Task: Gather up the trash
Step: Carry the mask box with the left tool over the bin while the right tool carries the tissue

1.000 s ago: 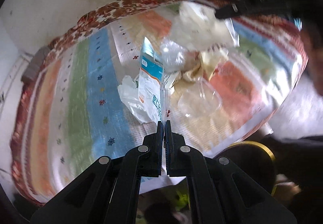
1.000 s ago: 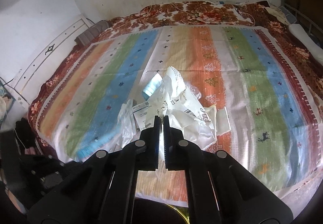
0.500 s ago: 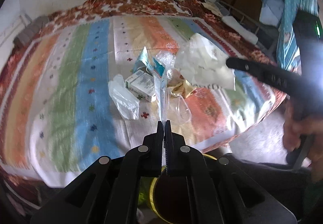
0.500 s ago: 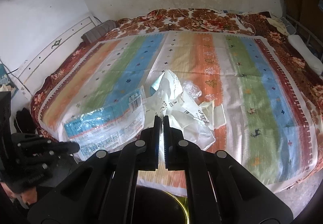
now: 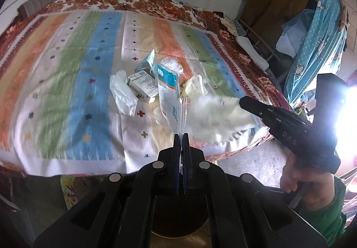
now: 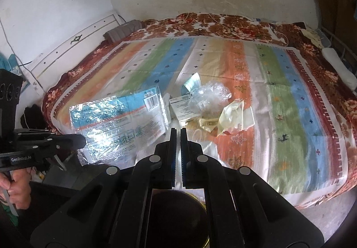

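My left gripper (image 5: 181, 134) is shut on the edge of a blue and white foil wrapper (image 5: 167, 89), which hangs off the bed's near edge. In the right wrist view the left gripper (image 6: 83, 139) holds this wrapper (image 6: 118, 118) spread out flat. My right gripper (image 5: 241, 100) is shut on a crumpled white plastic bag (image 5: 219, 119) held in the air; in its own view the right gripper (image 6: 177, 130) hides most of the bag. More trash lies on the striped bedspread (image 6: 290, 96): a white box (image 5: 142, 86), clear plastic (image 6: 209, 96), a yellowish wrapper (image 6: 232, 114).
A dark round bin with a yellow rim (image 6: 206, 242) stands below both grippers by the bed. A white plastic bag (image 5: 122, 95) lies left of the box. Clothes hang on a rack (image 5: 312, 36) at the right. A person's hand (image 5: 308, 183) grips the right tool.
Both grippers have drawn back from the pile toward the bed's near edge, each carrying its piece. The left one has rolled upright. The white bag has come off the pile.
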A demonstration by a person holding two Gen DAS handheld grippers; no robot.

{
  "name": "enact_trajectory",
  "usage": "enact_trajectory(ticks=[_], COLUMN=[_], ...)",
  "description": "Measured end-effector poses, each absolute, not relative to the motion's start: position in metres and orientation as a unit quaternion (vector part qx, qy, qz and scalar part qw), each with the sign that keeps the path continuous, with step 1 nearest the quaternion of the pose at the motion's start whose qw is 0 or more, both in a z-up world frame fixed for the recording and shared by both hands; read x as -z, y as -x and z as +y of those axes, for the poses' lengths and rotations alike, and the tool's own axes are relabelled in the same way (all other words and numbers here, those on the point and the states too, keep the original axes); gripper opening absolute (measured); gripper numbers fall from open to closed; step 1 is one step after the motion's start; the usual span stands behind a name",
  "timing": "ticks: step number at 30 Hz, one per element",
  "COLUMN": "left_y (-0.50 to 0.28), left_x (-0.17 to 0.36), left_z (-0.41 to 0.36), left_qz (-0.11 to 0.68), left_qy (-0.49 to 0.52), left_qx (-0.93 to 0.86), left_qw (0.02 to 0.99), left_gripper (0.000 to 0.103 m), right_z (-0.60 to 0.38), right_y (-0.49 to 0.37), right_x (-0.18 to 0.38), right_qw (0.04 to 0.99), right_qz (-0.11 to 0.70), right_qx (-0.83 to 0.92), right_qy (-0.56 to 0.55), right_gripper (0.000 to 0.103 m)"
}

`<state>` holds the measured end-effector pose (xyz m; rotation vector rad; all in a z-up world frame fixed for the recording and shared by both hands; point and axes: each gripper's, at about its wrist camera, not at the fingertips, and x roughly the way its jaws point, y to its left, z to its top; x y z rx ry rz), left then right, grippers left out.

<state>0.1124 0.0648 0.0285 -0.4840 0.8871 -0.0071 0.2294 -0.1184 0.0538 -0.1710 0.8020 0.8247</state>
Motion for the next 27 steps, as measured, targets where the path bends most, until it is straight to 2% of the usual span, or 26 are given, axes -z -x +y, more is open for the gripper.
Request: enact_trajectory(ticks=[16,27], left_y=[-0.072,-0.050], left_x=[-0.025,-0.009], left_z=[0.046,0.035], left_qz=[0.412,0.423], left_qy=[0.254,0.269], left_qx=[0.021,0.025], left_qw=[0.875,0.865], left_gripper=[0.001,0.001], right_z=[-0.150,-0.167], right_y=[-0.178,-0.161], right_x=[-0.042,-0.013], right_qw=[0.830,0.826], right_qz=[0.388,0.413], right_qx=[-0.396,-0.376], right_qy=[0.059,0.074], right_gripper=[0.001,0.001])
